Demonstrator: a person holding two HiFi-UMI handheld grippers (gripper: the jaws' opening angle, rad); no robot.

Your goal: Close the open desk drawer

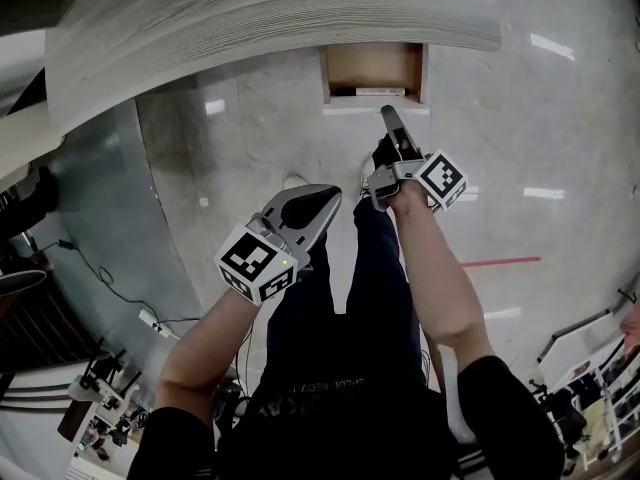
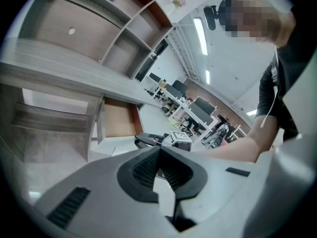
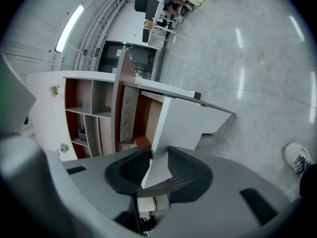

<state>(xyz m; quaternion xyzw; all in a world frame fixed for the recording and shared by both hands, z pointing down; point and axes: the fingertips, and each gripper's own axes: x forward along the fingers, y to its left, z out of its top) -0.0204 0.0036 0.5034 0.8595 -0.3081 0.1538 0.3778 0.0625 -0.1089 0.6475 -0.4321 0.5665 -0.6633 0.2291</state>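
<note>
Gripping the white front panel (image 3: 184, 117) of the open drawer (image 1: 375, 68), which juts out under the curved desk (image 1: 270, 18).
Clamped across the panel's edge with the right gripper (image 1: 388, 118); holding the left gripper (image 1: 325, 200) back, tips together on nothing. Better to push straight in along the runners, wrist steady, easing off near the stop to avoid skewing. Counted: one drawer, one desk, two grippers.

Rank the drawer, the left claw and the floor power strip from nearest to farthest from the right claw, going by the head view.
1. drawer, straight ahead, at the right claw's tip.
2. left claw, to its left, nearer the person.
3. power strip, far left on the floor.
</note>
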